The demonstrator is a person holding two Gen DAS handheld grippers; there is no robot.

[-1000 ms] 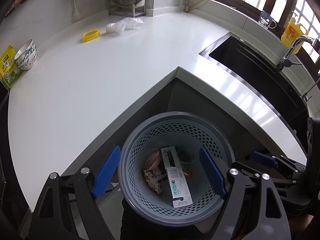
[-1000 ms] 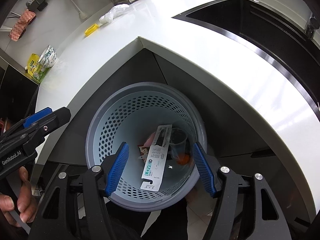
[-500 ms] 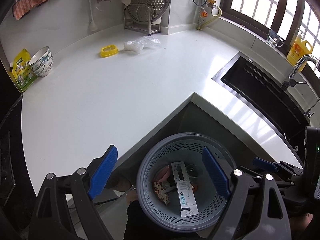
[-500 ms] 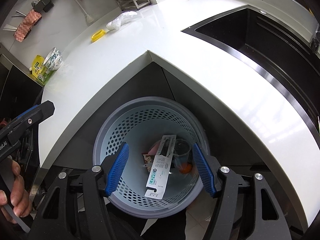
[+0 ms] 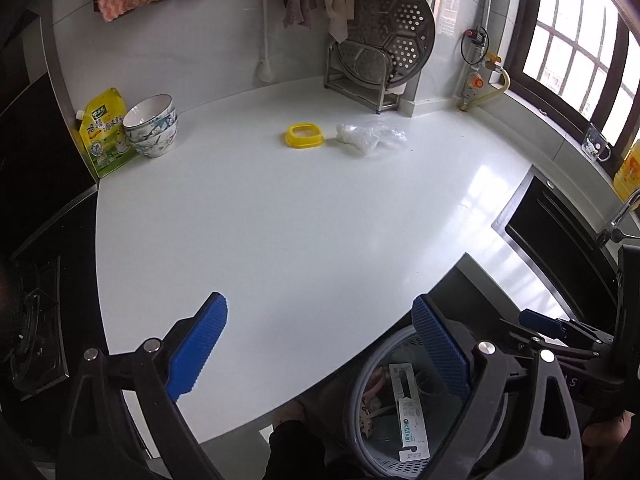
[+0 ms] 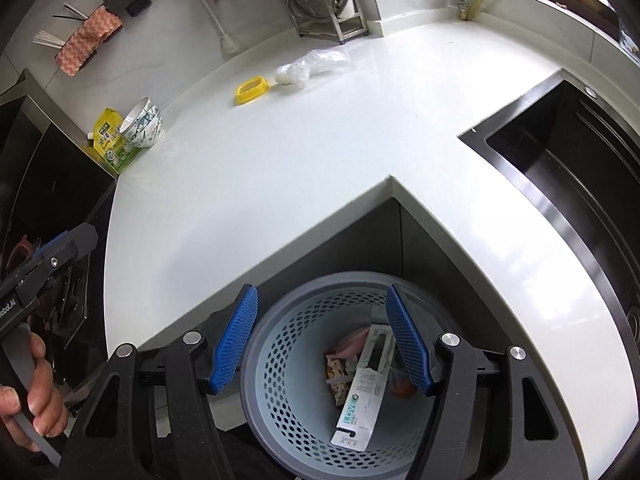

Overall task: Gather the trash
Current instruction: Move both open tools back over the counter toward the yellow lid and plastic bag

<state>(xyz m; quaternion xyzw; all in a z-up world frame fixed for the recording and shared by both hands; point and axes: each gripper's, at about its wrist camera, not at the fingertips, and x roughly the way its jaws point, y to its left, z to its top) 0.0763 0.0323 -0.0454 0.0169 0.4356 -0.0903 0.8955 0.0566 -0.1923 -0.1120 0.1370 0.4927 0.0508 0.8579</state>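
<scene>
You have raised your left gripper point(image 5: 320, 344), jaws apart and empty, from the bin point(image 5: 372, 376) toward the plastic bag point(image 5: 370, 138) ahead; right gripper point(image 6: 322, 340) likewise empty.

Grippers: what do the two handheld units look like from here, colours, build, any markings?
Both match: the left gripper and right gripper have black, angular frames with triangular cut-outs and silver round bolts. Their fingers carry blue ribbed pads. In the right wrist view, the left unit bears white lettering ending "Robot.AI", held by a bare hand. No cables or sleeves visible.
</scene>
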